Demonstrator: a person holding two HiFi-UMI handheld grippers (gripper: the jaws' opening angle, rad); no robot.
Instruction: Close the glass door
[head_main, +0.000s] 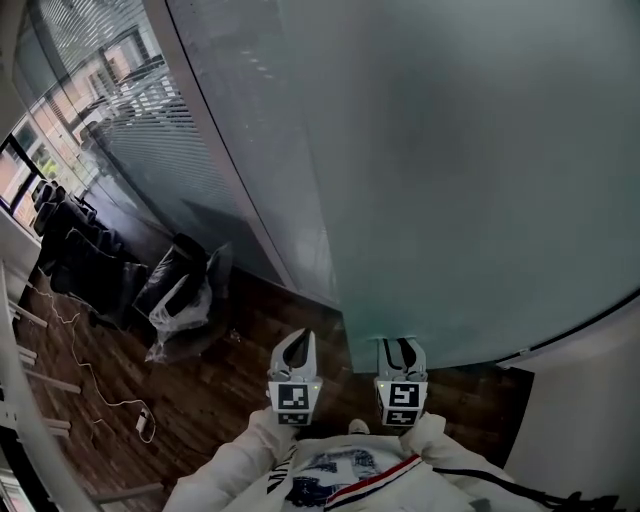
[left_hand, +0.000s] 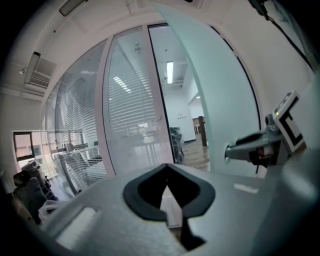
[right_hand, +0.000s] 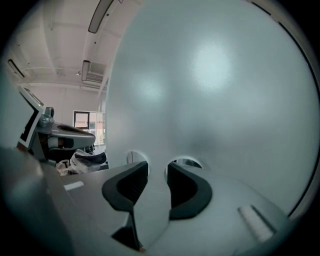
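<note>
The frosted glass door (head_main: 450, 180) fills the upper right of the head view and nearly all of the right gripper view (right_hand: 215, 90). My right gripper (head_main: 400, 352) is open, with nothing between its jaws; both fingertips (right_hand: 141, 165) rest against the glass low on the panel. My left gripper (head_main: 293, 347) is held just left of the door's free edge, over the wood floor, shut and empty (left_hand: 167, 167). In the left gripper view the door's edge (left_hand: 220, 110) stands to the right, with the right gripper (left_hand: 250, 149) against it.
A fixed glass partition with blinds (head_main: 140, 120) runs along the left. Below it stand black office chairs (head_main: 85, 260) and a white and black bag (head_main: 185, 295). A cable with a charger (head_main: 145, 425) lies on the wood floor. A white wall (head_main: 590, 400) is at the right.
</note>
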